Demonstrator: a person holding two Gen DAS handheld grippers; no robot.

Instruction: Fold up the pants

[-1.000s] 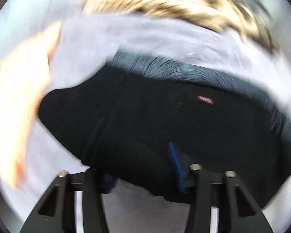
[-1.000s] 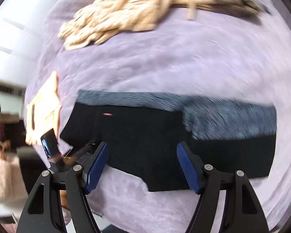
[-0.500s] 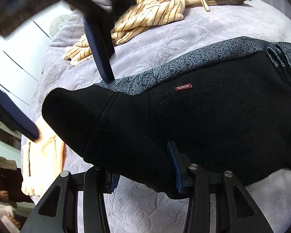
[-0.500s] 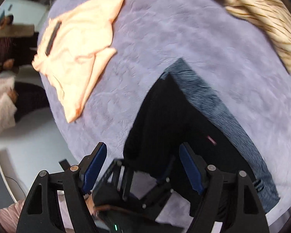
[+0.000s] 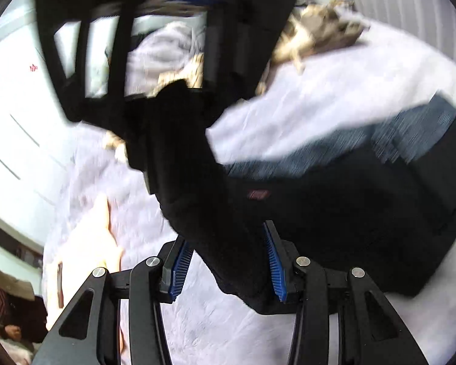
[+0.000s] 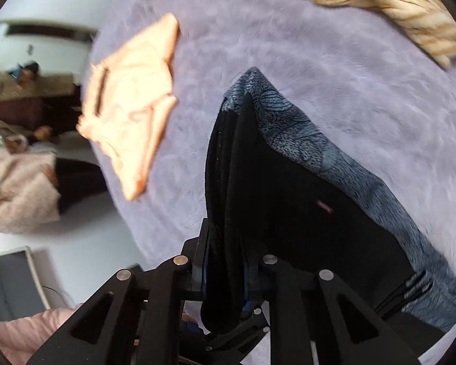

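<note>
The black pants (image 5: 334,213) with a grey patterned waistband (image 6: 304,140) lie folded on the lilac bedspread (image 5: 334,97). My right gripper (image 6: 228,261) is shut on the pants' left end and lifts that thick black fold; it shows large and blurred at the top of the left wrist view (image 5: 155,45). My left gripper (image 5: 228,261) has its blue-padded jaws apart on either side of the raised black cloth, and I cannot tell whether they press it.
A folded peach garment (image 6: 130,103) lies on the bed left of the pants. A cream striped sweater (image 6: 380,3) lies at the far side. The bed's edge, a pink fluffy item (image 6: 15,188) and a seated person (image 6: 21,100) are at left.
My right gripper has closed on the left end of the pants and raised it. The black cloth now rises between my left gripper's jaws.
</note>
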